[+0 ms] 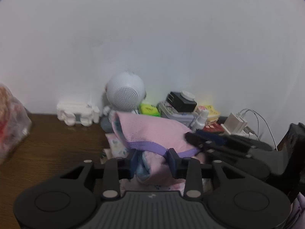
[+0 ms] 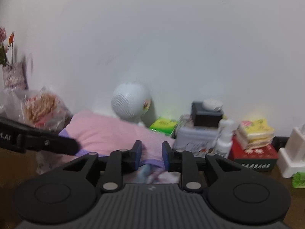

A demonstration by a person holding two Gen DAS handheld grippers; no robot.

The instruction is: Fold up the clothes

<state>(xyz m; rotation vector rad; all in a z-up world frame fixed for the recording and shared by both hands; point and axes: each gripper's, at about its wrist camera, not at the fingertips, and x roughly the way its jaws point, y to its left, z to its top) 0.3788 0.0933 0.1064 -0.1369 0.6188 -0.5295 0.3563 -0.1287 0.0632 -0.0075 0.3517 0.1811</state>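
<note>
A pink garment (image 1: pixel 150 131) with a purple trim (image 1: pixel 144 145) is lifted over the brown wooden table (image 1: pixel 47 143). Its printed lining hangs in a bunch below. My left gripper (image 1: pixel 153 162) is shut on the garment at the trim, with fabric bunched between the blue pads (image 1: pixel 134 162). The right gripper (image 1: pixel 192 138) comes in from the right and meets the garment's right edge. In the right wrist view my right gripper (image 2: pixel 152 155) is shut on the trim of the pink garment (image 2: pixel 106 131). The left gripper (image 2: pixel 73 148) holds the garment's left end.
Against the white wall stand a round white mesh ball (image 1: pixel 124 93), a white block toy (image 1: pixel 78 114), a green pack (image 1: pixel 149 110), a black box (image 1: pixel 181 101) on a tin, a spray bottle (image 2: pixel 225 135), a red box (image 2: pixel 253 154) and a charger (image 1: pixel 236 124). A plastic bag (image 1: pixel 11 122) sits at the left.
</note>
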